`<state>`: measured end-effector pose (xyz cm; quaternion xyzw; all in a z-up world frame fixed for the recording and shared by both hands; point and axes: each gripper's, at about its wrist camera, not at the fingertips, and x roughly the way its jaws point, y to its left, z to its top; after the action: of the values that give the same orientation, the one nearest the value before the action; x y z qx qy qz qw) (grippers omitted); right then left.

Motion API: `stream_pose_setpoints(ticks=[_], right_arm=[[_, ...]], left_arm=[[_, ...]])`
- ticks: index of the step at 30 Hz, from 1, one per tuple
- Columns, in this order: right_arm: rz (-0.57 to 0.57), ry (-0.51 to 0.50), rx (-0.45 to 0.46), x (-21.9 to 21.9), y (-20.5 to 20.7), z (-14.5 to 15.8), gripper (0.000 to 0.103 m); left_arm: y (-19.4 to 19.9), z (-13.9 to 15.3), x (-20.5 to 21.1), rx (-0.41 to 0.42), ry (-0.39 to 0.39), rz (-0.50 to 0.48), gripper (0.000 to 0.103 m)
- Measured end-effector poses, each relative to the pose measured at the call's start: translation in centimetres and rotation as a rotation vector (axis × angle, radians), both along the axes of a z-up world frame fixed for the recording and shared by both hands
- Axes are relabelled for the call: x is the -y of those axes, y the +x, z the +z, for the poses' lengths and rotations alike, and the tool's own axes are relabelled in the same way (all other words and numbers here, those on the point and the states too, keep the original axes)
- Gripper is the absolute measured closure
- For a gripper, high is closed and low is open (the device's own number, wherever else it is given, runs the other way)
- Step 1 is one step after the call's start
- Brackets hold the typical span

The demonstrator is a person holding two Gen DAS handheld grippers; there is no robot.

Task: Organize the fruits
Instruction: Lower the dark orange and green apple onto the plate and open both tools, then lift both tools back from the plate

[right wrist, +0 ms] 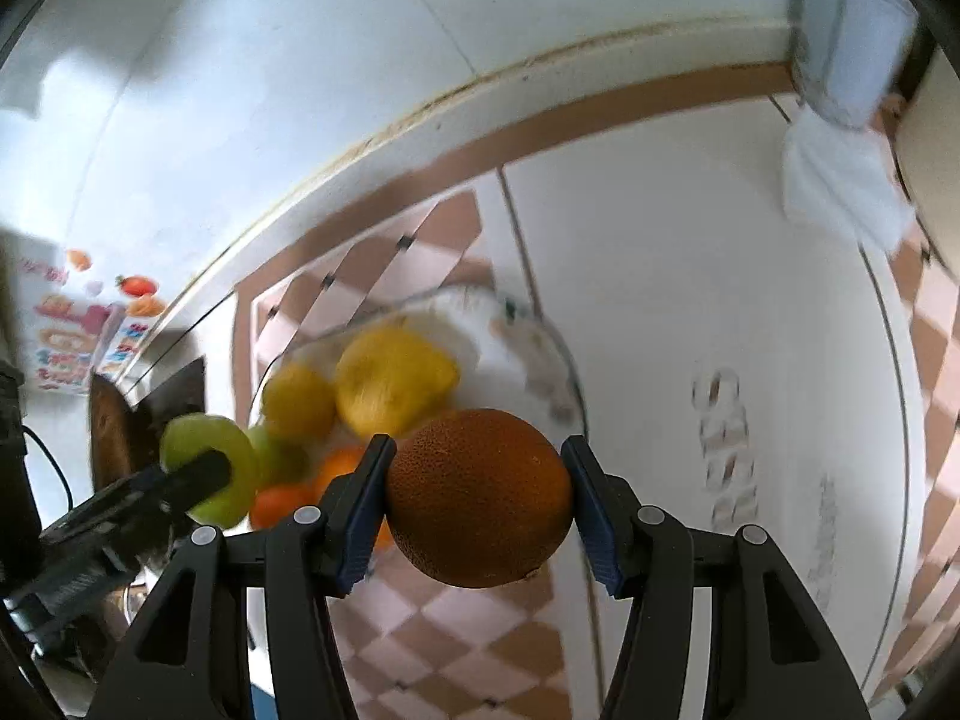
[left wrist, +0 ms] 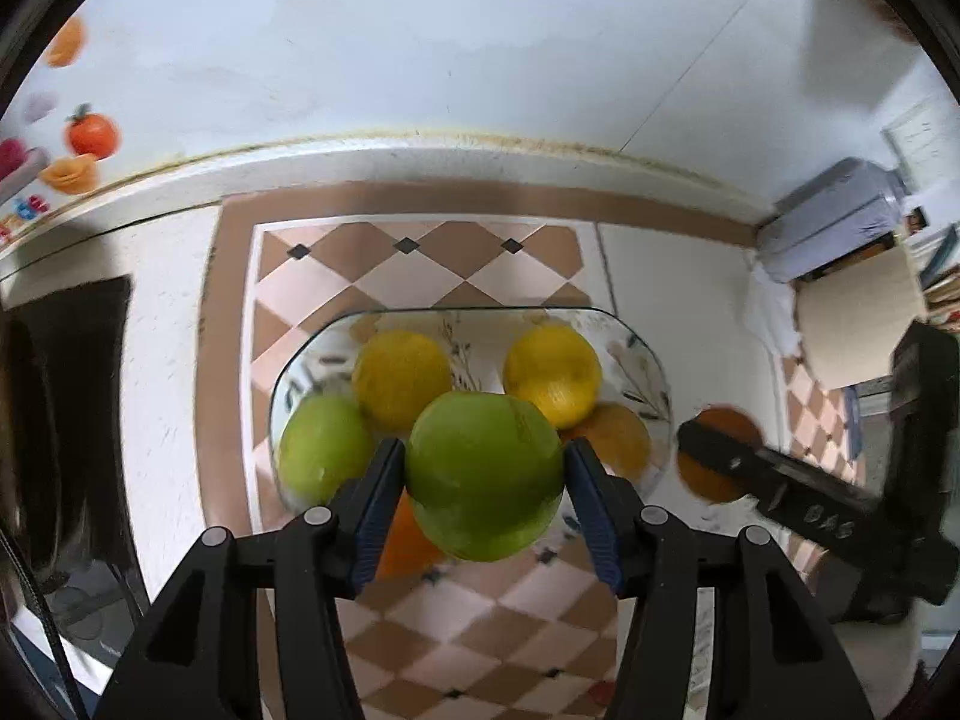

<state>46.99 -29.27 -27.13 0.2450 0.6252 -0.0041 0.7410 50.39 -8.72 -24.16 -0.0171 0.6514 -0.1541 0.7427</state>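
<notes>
My left gripper (left wrist: pixel 483 468) is shut on a green apple (left wrist: pixel 483 474) and holds it above the near rim of a clear glass bowl (left wrist: pixel 651 360). The bowl holds two lemons (left wrist: pixel 401 378), another green apple (left wrist: pixel 324 447) and oranges (left wrist: pixel 618 438). My right gripper (right wrist: pixel 479 495) is shut on an orange (right wrist: pixel 479 498), right of the bowl (right wrist: pixel 540 354). In the left wrist view the right gripper (left wrist: pixel 717 459) shows at the right with its orange. In the right wrist view the left gripper (right wrist: pixel 201 474) shows at the left with its apple (right wrist: pixel 207 468).
The bowl stands on a checkered pink and brown cloth (left wrist: pixel 420 264) on a white surface against a white wall. A cardboard box (left wrist: pixel 858 324) and a grey container (left wrist: pixel 840 210) stand at the right. A dark opening (left wrist: pixel 66 396) lies at the left.
</notes>
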Motion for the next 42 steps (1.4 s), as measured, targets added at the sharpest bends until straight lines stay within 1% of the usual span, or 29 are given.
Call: stream_pose_setpoints(ticks=[2,4,5,8,11,13,14,15,16,18,20,21,23,25,28,31,33,37,42], right_arm=[[0.016,-0.023,-0.013,0.4,1.7,-0.7,0.044],[0.035,-0.055,-0.030,0.3,3.0,-1.5,0.044],[0.043,-0.061,-0.038,0.3,3.8,-1.9,0.044],[0.051,-0.055,-0.051,0.3,4.7,-2.9,0.043],[0.065,-0.043,-0.056,0.1,5.0,-3.6,0.043],[0.070,-0.007,-0.089,0.2,5.0,-4.4,0.031],[0.062,0.011,-0.096,0.4,5.0,-4.6,0.020],[0.060,0.006,-0.098,0.5,5.0,-4.7,0.018],[0.059,-0.007,-0.099,0.6,5.0,-4.7,0.017],[0.058,-0.003,-0.104,0.8,4.8,-4.6,0.017],[0.056,0.003,-0.107,1.0,4.5,-4.4,0.017],[0.058,-0.006,-0.106,1.1,4.3,-4.2,0.013],[0.076,-0.046,-0.096,0.9,3.7,-3.5,0.008],[0.100,-0.109,-0.087,0.3,3.0,-2.7,0.008],[0.144,-0.202,-0.071,-1.0,1.7,-1.7,0.008],[0.169,-0.268,-0.050,-2.5,0.0,-0.7,0.007],[0.177,-0.290,-0.038,-3.3,-1.2,0.0,0.006],[0.178,-0.306,-0.008,-4.4,-3.4,1.9,0.006],[0.174,-0.334,0.030,-5.3,-6.1,3.9,0.006]], left_arm=[[1.1,-1.4,0.6,-0.035,0.021,-0.009,0.051],[2.1,-3.4,1.0,-0.085,0.052,-0.008,0.051],[2.4,-3.9,1.1,-0.100,0.048,-0.005,0.050],[2.6,-4.6,1.4,-0.126,0.048,-0.002,0.050],[2.7,-4.3,1.6,-0.142,0.034,0.006,0.050],[2.9,-4.1,1.4,-0.148,0.021,0.021,0.049],[3.0,-3.9,1.4,-0.145,0.021,0.024,0.049],[3.0,-3.7,1.4,-0.139,0.024,0.023,0.049],[3.1,-3.5,1.4,-0.132,0.026,0.024,0.048],[3.2,-3.0,1.1,-0.118,0.026,0.031,0.043],[3.1,-2.6,0.5,-0.101,0.026,0.044,0.034],[3.0,-2.3,0.1,-0.088,0.036,0.051,0.031],[2.7,-1.9,-0.6,-0.062,0.060,0.061,0.015],[2.1,-1.4,-1.4,-0.022,0.113,0.073,0.008],[1.2,-1.1,-2.3,0.019,0.175,0.085,0.007],[-0.1,-0.9,-3.5,0.038,0.188,0.103,0.007],[-1.2,-0.8,-4.2,0.044,0.187,0.109,0.007],[-3.1,-0.1,-4.8,0.078,0.218,0.127,0.007],[-6.1,1.9,-4.9,0.145,0.224,0.134,0.007]])
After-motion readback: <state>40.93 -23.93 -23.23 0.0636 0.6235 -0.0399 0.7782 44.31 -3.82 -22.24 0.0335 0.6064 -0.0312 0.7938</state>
